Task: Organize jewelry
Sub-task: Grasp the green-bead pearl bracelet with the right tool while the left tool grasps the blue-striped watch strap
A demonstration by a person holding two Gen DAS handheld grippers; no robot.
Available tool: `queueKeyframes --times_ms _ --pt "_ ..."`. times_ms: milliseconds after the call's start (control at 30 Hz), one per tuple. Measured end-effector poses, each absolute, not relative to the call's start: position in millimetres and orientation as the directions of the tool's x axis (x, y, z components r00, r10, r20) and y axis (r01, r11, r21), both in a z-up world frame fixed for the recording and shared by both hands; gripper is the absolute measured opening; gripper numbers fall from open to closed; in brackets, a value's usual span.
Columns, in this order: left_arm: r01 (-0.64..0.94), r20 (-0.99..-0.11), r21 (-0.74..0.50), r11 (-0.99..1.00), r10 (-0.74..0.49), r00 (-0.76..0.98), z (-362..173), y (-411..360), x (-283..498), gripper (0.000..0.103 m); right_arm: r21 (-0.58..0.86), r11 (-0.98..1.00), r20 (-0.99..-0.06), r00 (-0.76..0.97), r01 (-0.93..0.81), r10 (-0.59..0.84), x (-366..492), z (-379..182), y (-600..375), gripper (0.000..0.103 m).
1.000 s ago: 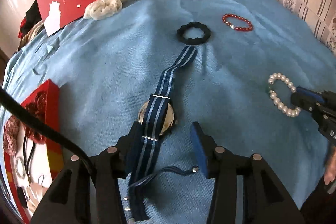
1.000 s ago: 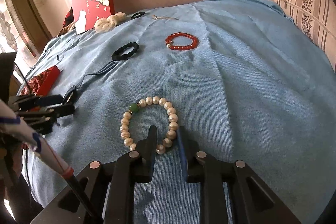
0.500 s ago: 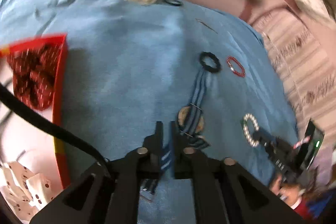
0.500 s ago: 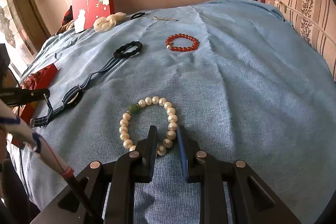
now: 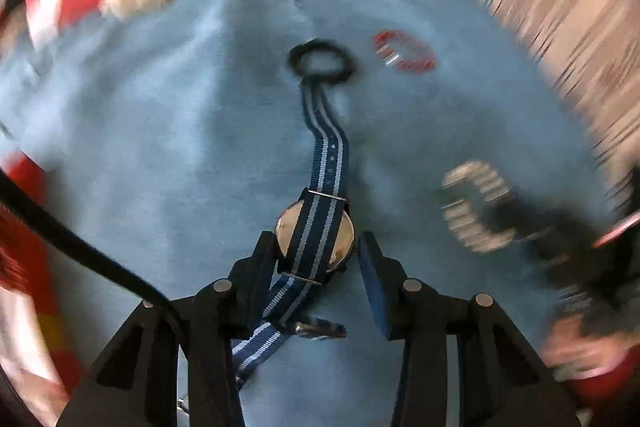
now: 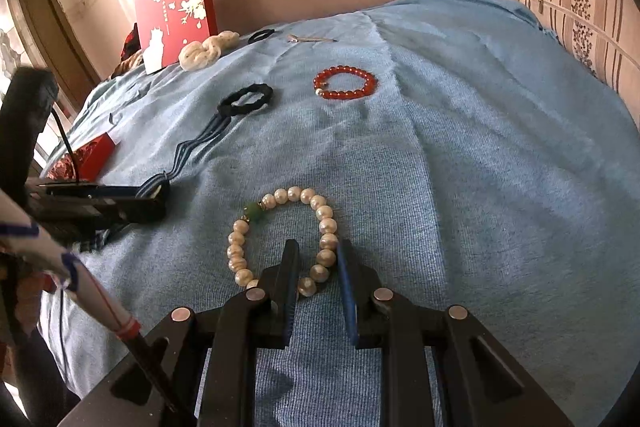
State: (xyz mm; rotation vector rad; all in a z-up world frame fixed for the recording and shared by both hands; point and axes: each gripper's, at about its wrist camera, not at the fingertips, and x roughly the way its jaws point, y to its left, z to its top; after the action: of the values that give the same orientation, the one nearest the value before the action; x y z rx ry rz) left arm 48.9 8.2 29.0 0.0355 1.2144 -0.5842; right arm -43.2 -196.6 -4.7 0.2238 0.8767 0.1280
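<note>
Jaws of left gripper [image 5: 318, 259] spread around watch [image 5: 316, 231] case, jaws of right gripper [image 6: 318, 275] parted astride pearl bracelet [image 6: 280, 239] beads, not clamped.

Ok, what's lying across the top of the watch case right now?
The striped strap runs lengthwise over the watch case, which lies between the open left gripper fingers. Only the case's sides show; anything under the strap is covered.

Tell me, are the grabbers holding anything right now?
Nothing is clamped. The left gripper is open around the watch; the right gripper is open around the near beads of the pearl bracelet.
</note>
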Motion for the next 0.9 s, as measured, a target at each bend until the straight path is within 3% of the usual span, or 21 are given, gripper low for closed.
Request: queueKeyframes --times_ms 67,133,200,367,433,533,667,767,900 --pt "0.418 -0.820 -0.445 0.792 -0.548 0.167 36 13 49 0.041 0.258 0.966 -0.745 0.633 -0.018 0.211 -42 -5 -198 0.021" --pt "0.353 -0.677 -0.660 0.663 -0.729 0.105 37 26 51 0.041 0.276 0.961 -0.742 0.632 -0.017 0.224 -42 -5 -200 0.021" --pt "0.251 -0.567 -0.781 0.572 -0.818 0.100 26 42 57 0.041 0.299 0.954 -0.738 0.630 -0.014 0.240 -41 -6 -203 0.021" --pt "-0.043 -0.496 -0.867 0.497 -0.850 0.179 -33 99 77 0.041 0.313 0.950 -0.734 0.631 -0.012 0.250 -42 -6 -205 0.021" --pt "-0.054 -0.443 -0.896 0.441 -0.874 0.200 -35 111 75 0.042 0.301 0.954 -0.736 0.633 -0.014 0.241 -42 -7 -203 0.021" --pt "-0.038 -0.505 -0.858 0.512 -0.829 0.239 -26 122 72 0.042 0.291 0.957 -0.736 0.636 -0.014 0.233 -41 -7 -202 0.021" --pt "-0.080 -0.499 -0.864 0.497 -0.826 0.261 -29 138 72 0.042 0.293 0.956 -0.734 0.637 -0.013 0.234 -41 -7 -203 0.021" --pt "-0.071 -0.564 -0.820 0.568 -0.780 0.272 -22 133 68 0.043 0.291 0.957 -0.734 0.638 -0.012 0.231 -41 -7 -202 0.021" --pt "0.004 -0.651 -0.733 0.680 -0.704 0.285 -2 125 61 0.058 0.288 0.958 -0.735 0.638 -0.014 0.230 -40 -7 -202 0.021"
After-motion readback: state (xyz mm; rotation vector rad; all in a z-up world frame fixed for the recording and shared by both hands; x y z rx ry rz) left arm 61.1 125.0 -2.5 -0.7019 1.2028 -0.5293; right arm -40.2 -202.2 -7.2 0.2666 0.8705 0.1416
